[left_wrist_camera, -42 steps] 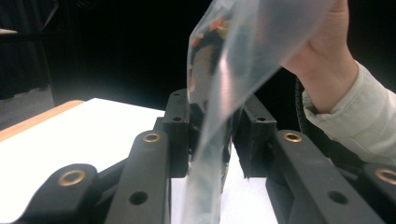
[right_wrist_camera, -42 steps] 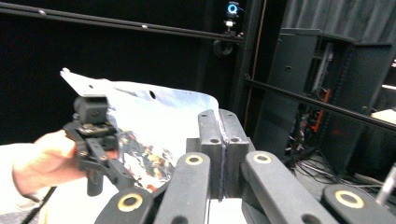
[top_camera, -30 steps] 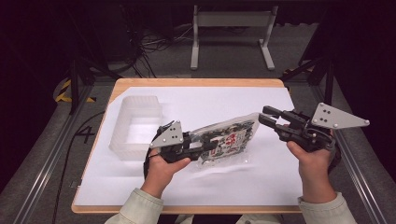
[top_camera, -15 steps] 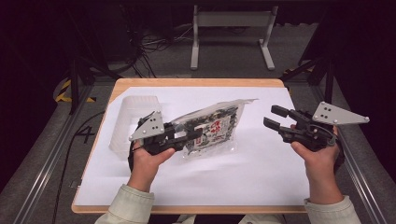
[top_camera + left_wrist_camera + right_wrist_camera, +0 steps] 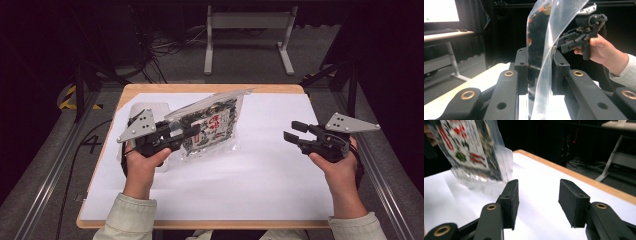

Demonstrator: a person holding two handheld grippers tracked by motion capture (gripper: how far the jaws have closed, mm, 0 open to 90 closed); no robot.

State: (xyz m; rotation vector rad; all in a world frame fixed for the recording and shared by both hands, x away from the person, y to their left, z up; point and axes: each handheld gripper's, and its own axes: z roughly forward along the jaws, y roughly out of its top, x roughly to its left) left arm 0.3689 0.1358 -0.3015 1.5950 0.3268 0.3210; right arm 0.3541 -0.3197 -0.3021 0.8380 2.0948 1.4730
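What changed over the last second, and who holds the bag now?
The right gripper let go of the clear bag, its jaws just opening, and drew back right. The left gripper, shut on the bag, carried it left toward the plastic tray. The tray stayed put.

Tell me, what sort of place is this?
Probably a lab or recording studio, not a home: a wooden table covered in white paper stands among dark curtains, with loose cables on the floor and a lit monitor on a side desk.

a "4" (image 5: 92, 144) on the floor left of the table (image 5: 210, 90); bag (image 5: 210, 127) print unreadable
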